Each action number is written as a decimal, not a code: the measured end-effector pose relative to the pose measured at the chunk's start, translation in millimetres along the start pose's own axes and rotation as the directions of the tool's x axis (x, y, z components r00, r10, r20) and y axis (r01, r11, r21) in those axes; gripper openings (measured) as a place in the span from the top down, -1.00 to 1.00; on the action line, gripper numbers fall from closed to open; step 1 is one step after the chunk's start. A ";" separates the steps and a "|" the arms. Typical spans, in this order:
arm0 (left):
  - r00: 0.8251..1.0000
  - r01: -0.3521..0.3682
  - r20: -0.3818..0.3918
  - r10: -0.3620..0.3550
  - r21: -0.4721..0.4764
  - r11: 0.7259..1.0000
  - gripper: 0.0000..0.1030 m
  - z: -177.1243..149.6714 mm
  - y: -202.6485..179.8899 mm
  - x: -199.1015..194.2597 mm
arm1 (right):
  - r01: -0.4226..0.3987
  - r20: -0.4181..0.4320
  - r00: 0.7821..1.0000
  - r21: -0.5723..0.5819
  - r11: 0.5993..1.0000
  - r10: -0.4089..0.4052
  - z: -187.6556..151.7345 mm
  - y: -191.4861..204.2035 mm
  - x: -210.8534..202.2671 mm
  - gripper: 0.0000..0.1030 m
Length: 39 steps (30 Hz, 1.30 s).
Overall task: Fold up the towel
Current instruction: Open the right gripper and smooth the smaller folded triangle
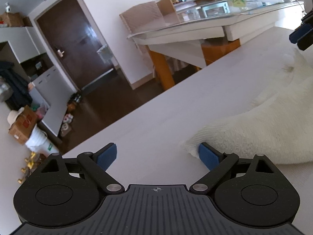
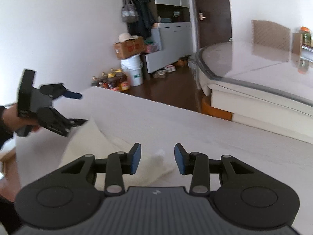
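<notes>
A white towel (image 1: 254, 133) lies rumpled on the white table (image 1: 156, 107), filling the right of the left wrist view. My left gripper (image 1: 157, 155) is open wide and low over the table. Its right pad (image 1: 207, 156) sits against a towel corner, and only bare table lies between its fingers. In the right wrist view the towel (image 2: 90, 139) spreads to the left under my right gripper (image 2: 158, 158). That gripper is open, with a tagged towel corner lying below the gap and not pinched. A hand holds the left gripper (image 2: 78, 107) at the towel's far left end.
The table's far edge (image 2: 156, 101) drops to dark floor. Beyond it stands a glass-topped table (image 1: 215, 19) with a toaster oven and clutter. A bucket (image 2: 133, 72), cardboard box and bottles sit by the wall near a dark door.
</notes>
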<state>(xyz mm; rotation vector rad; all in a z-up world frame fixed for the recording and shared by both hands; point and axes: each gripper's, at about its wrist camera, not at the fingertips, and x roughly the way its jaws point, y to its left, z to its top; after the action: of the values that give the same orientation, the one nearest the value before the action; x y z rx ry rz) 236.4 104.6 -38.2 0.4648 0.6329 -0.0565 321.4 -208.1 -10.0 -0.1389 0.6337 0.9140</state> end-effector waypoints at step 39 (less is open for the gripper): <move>0.994 0.085 0.068 -0.081 -0.061 0.995 -0.84 12.8 -31.2 -20.0 | 0.104 0.070 0.992 0.035 0.994 -0.106 -12.6 -5.0 -5.7 0.32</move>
<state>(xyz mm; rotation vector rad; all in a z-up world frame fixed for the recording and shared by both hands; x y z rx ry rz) 221.5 69.3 -30.0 0.3738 0.5873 -0.1297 317.1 -219.8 -17.6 -0.1100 0.5683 0.8041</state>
